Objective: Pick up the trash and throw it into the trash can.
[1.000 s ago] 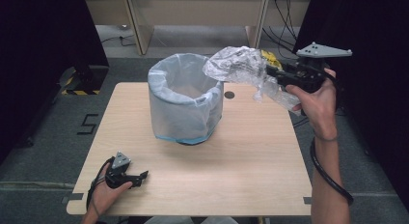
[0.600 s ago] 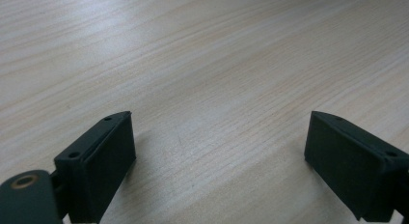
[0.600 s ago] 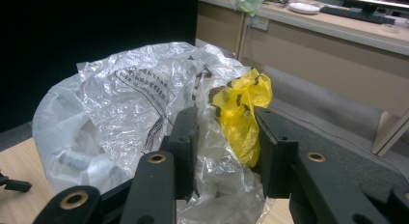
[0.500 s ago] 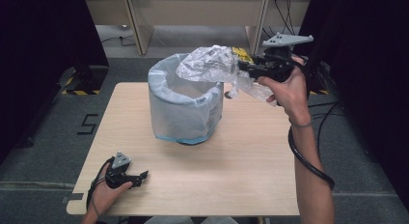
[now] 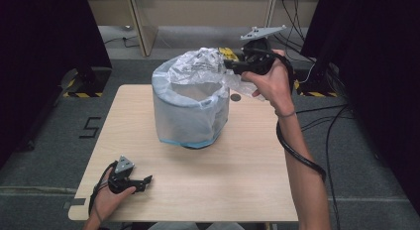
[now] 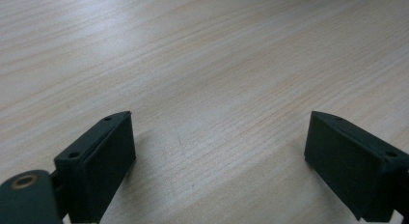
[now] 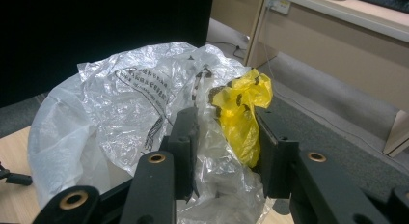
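A round bin (image 5: 190,116) lined with a pale plastic bag stands on the wooden table (image 5: 247,180). My right gripper (image 5: 229,64) is shut on a crumpled bundle of clear plastic bags (image 5: 200,65) with a yellow bag (image 7: 243,113) in it, held over the bin's far right rim. In the right gripper view the jaws pinch the clear plastic bundle (image 7: 144,93) and the yellow piece between them, with my right gripper (image 7: 224,137) above the bin's liner (image 7: 58,132). My left gripper (image 5: 146,180) rests open on the table near the front left corner. The left gripper (image 6: 219,142) has only bare wood between its jaws.
A small dark round spot (image 5: 236,97) lies on the table behind the bin. Cables (image 5: 327,121) run over the grey floor at the right. Wooden furniture legs (image 5: 138,22) stand beyond the table. A strip marked with black and yellow (image 5: 81,93) lies at the left.
My right gripper has carried the plastic bundle leftward, from beside the bin to above its far right rim. The left gripper has stayed in place.
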The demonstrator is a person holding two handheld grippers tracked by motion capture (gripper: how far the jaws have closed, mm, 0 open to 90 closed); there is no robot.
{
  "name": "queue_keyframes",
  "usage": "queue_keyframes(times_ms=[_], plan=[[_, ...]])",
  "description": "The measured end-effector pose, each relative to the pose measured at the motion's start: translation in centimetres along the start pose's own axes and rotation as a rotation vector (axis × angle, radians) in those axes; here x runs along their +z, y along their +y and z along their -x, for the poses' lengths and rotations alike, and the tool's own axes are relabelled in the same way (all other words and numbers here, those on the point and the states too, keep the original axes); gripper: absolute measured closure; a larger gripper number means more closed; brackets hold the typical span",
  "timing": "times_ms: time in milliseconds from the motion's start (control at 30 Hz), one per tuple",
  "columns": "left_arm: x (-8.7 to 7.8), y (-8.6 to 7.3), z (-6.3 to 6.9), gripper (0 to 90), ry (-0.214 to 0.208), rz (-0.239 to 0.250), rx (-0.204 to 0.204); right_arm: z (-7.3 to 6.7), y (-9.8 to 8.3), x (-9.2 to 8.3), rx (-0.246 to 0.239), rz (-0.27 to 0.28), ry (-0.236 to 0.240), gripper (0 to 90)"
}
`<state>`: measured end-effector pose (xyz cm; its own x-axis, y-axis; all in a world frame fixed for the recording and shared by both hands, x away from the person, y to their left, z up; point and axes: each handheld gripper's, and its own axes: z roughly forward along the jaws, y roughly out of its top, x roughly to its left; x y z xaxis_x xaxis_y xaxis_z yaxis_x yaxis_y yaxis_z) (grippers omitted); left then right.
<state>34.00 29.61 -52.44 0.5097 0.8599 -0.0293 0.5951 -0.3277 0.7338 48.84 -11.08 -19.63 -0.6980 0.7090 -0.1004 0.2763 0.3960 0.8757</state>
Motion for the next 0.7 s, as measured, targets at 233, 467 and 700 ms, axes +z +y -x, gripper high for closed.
queue_keyframes(times_ms=[233, 467, 700], plan=[[0.0, 0.0, 0.0, 9.9, 0.000, 0.000, 0.000, -0.5, 0.8, 1.6, -0.014, -0.040, -0.006, 64.4], [0.0, 0.0, 0.0, 9.8, 0.000, 0.000, 0.001, -0.6, 1.5, 3.3, -0.004, -0.058, 0.003, 64.2], [0.0, 0.0, 0.0, 9.9, 0.000, 0.001, 0.001, -1.0, 1.3, 5.1, 0.008, -0.084, 0.017, 56.7]])
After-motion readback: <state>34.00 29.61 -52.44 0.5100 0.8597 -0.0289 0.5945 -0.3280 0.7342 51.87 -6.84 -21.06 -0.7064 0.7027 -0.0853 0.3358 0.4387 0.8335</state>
